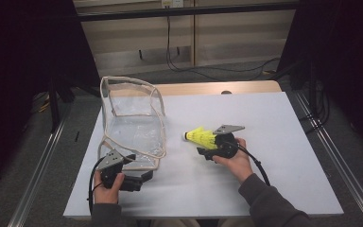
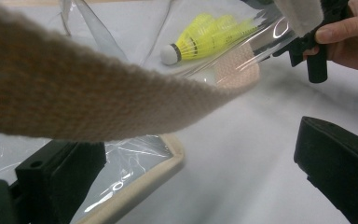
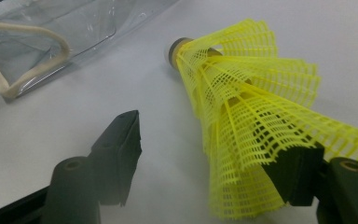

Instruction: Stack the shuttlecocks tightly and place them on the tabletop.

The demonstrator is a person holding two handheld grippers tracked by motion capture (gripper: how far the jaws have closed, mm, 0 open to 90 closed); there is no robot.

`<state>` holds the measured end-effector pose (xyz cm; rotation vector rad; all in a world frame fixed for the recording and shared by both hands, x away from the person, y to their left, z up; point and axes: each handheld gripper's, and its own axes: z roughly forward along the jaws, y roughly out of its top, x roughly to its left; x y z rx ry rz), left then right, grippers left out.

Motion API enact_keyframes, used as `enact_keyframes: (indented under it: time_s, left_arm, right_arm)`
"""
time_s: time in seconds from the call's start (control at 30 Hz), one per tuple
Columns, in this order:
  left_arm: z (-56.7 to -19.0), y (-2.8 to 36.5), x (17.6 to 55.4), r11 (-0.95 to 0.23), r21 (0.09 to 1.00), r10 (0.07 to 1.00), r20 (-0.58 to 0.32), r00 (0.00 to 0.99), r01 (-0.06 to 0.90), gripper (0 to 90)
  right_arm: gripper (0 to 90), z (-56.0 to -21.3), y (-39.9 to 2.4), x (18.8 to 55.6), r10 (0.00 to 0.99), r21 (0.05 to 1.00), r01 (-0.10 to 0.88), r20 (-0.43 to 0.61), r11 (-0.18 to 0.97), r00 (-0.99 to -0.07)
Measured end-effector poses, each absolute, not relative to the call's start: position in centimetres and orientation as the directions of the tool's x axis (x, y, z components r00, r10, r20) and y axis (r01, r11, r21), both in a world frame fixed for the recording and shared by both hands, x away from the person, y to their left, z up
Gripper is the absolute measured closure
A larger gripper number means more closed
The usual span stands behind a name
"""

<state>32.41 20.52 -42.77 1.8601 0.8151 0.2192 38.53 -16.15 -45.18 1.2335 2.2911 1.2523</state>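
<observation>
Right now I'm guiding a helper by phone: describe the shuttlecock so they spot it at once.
On the pale table, look right of the clear bag with beige trim, at the right gripper. The shuttlecock lies there, skirt between that gripper's fingers. It alone is bright yellow, a mesh cone with a white tip.

The table is evenly and brightly lit from above; its surroundings are dark, near black at both sides. Shadows under the right gripper are soft and short. In the left gripper view, the strap just ahead of the jaws is blurred, and glare streaks the clear bag beyond. In the right gripper view, the shuttlecock is sharp; the near jaws are soft.
</observation>
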Motion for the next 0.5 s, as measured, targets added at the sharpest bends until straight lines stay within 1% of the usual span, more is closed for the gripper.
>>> enact_keyframes:
  time_s: [0.17, 0.33, 0.47, 0.5]
  left_arm:
    - [-42.78, 20.53, 32.42, -0.223, 0.874, 0.624, -0.214, 0.752, 0.433, 1.9]
    - [-42.78, 20.53, 32.42, -0.223, 0.873, 0.624, -0.214, 0.752, 0.433, 1.9]
    - [-42.79, 20.54, 32.43, -0.222, 0.874, 0.623, -0.215, 0.752, 0.433, 1.9]
    - [-42.79, 20.54, 32.43, -0.223, 0.873, 0.623, -0.214, 0.752, 0.433, 1.9]
  right_arm:
    - [28.4, -45.35, -15.79, 38.78, 0.783, 0.783, 0.563, 0.166, 0.266, -0.600]
    - [27.8, -45.42, -15.53, 38.97, 0.784, 0.780, 0.571, 0.179, 0.255, -0.595]
    - [32.1, -45.47, -15.38, 39.05, 0.791, 0.785, 0.570, 0.179, 0.243, -0.584]
    - [34.4, -45.51, -15.38, 39.07, 0.794, 0.784, 0.572, 0.178, 0.242, -0.581]
